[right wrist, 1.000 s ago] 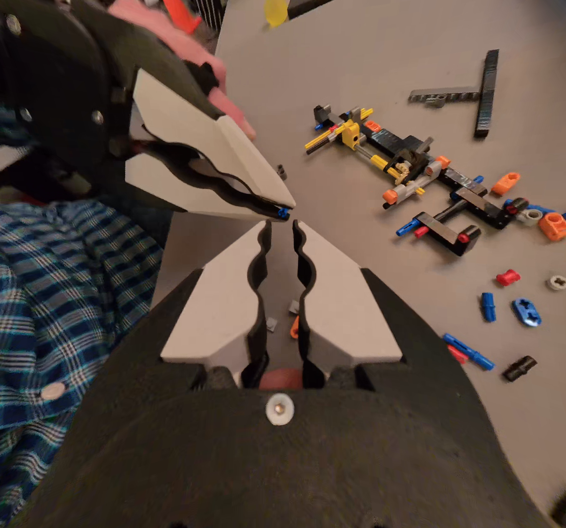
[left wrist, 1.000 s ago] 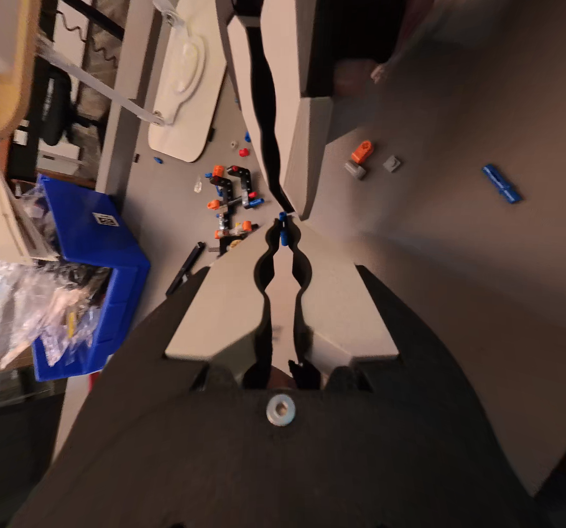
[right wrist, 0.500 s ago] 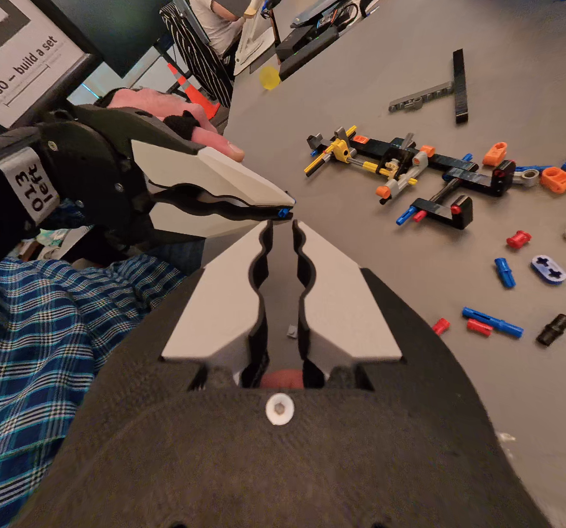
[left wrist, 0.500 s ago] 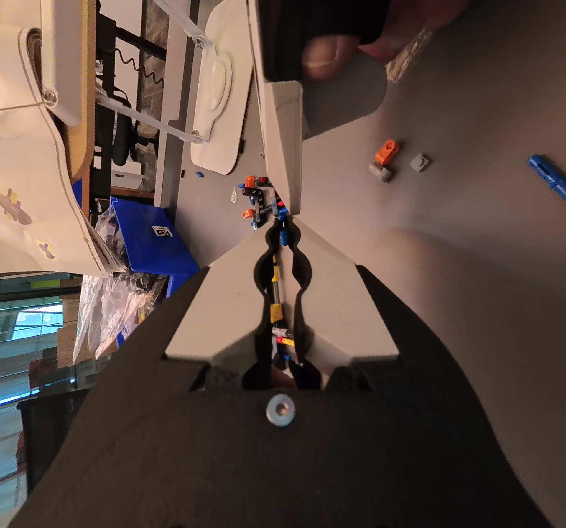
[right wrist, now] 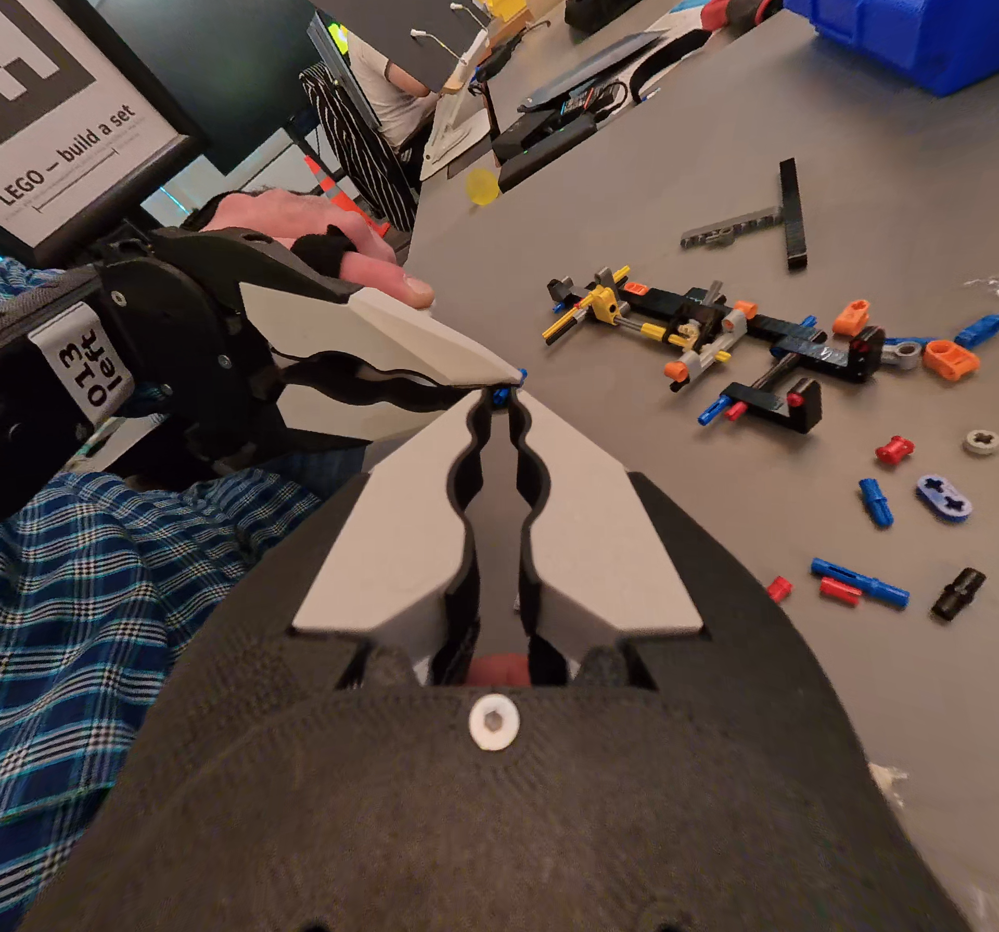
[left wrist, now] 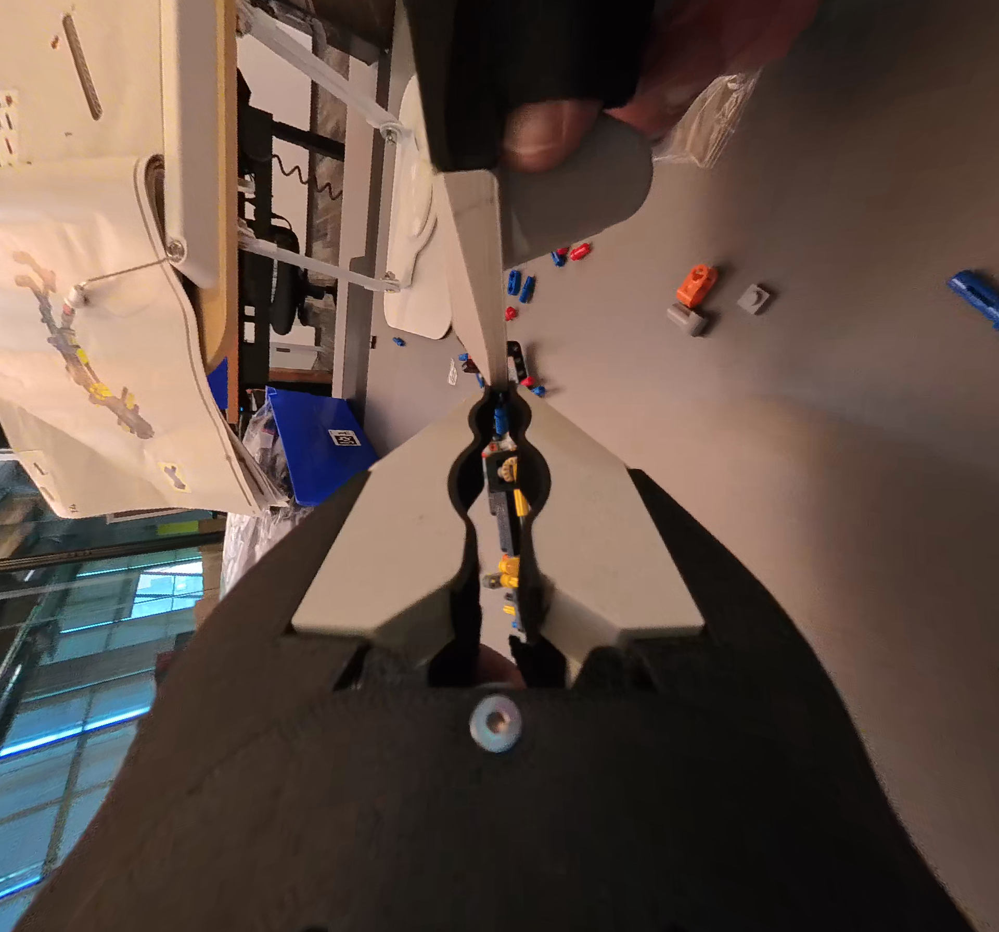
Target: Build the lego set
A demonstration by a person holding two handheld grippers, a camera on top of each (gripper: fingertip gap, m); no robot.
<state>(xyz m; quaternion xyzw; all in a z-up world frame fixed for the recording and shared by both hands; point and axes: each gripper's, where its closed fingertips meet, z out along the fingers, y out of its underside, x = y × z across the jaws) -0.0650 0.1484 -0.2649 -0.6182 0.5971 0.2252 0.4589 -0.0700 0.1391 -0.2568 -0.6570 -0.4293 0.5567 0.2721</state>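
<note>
Now the right gripper (right wrist: 500,397) has closed onto the left gripper's (left wrist: 500,402) blue pin (right wrist: 501,394).

A grey table (right wrist: 676,160) carried the parts. A half-built black, yellow and orange assembly (right wrist: 703,327) lay near its middle, with a black beam (right wrist: 792,214) touching a grey beam (right wrist: 730,227) farther back. Loose blue pins (right wrist: 859,581), red pins (right wrist: 894,449), an orange connector (right wrist: 951,360) and a short black connector (right wrist: 957,592) were scattered nearer the front. A blue bin (right wrist: 886,25) stood at the far right corner.
</note>
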